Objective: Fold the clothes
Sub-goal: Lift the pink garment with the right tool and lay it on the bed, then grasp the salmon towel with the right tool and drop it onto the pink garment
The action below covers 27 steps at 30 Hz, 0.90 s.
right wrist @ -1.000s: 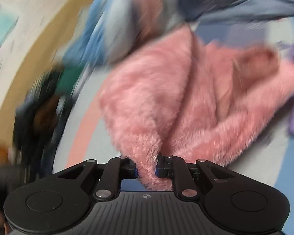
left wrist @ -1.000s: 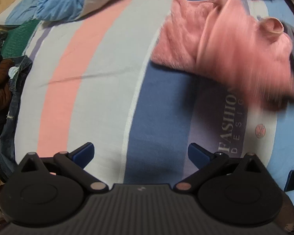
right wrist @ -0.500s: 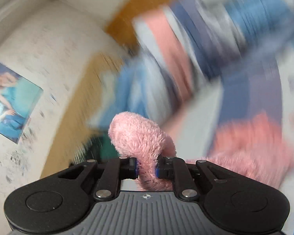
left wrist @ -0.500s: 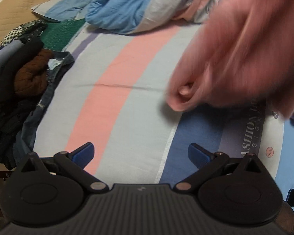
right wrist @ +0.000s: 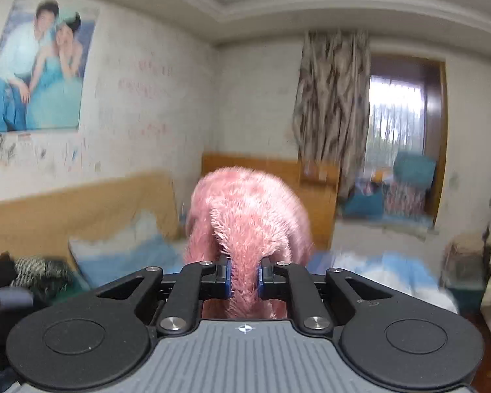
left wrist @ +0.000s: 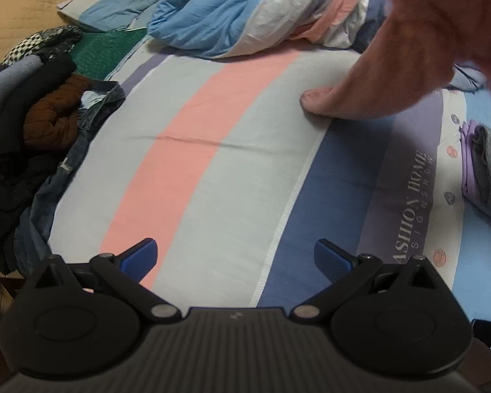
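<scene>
Right wrist view: our right tool (right wrist: 244, 278) is clenched on a tuft of the pink fleece garment (right wrist: 248, 216), held high. Left wrist view: our left tool (left wrist: 235, 257) hangs released over the striped bed (left wrist: 212, 150); the garment dangles at the bed's far right, one sleeve cuff (left wrist: 314, 103) brushing the sheet. A folded stack (left wrist: 484, 170) sits at the right edge, an unfolded heap (left wrist: 32, 137) at the left, so we judge much remains. A second ago, the garment lay crumpled on the bed.
</scene>
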Motion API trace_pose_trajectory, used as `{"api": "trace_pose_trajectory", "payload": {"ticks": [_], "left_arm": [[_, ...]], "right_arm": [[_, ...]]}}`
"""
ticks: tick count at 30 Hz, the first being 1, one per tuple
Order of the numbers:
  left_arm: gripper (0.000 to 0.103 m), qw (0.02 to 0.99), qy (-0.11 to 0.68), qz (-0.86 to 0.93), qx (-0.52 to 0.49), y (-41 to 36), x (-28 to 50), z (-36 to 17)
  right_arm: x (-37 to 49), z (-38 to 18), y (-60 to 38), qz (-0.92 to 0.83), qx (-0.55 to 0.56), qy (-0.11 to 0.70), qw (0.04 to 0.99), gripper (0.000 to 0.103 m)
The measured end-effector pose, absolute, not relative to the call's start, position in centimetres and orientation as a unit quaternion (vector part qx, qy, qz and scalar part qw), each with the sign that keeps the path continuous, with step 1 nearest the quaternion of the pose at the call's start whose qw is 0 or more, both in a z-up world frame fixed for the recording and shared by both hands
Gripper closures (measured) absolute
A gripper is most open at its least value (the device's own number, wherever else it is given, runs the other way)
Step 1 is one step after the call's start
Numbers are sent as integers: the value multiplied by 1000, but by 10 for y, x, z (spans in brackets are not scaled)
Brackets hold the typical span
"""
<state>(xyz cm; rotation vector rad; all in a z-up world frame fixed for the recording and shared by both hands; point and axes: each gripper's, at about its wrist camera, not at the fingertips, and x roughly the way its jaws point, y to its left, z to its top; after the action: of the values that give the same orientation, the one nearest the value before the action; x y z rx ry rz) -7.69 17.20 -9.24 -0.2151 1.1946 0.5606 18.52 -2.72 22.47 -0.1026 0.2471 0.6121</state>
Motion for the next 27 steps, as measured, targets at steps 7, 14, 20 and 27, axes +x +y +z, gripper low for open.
{"api": "trace_pose_trajectory", "payload": {"ticks": [7,14,20,27], "left_arm": [[0,776,574,249,-74,157,-64,-108],[0,754,608,246,-42,153,-53,-132],[0,736,630,245,-33,152,-40,-152],[0,727,656,202,10,114,-7,-179]], "right_arm": [[206,13,-9,292,-74,345,889,93],[152,-230,15,256,-97,557,784,99],[113,-270,-6,238,-61,590,769,79],[129,-272,-77,183,19,538,823,31]]}}
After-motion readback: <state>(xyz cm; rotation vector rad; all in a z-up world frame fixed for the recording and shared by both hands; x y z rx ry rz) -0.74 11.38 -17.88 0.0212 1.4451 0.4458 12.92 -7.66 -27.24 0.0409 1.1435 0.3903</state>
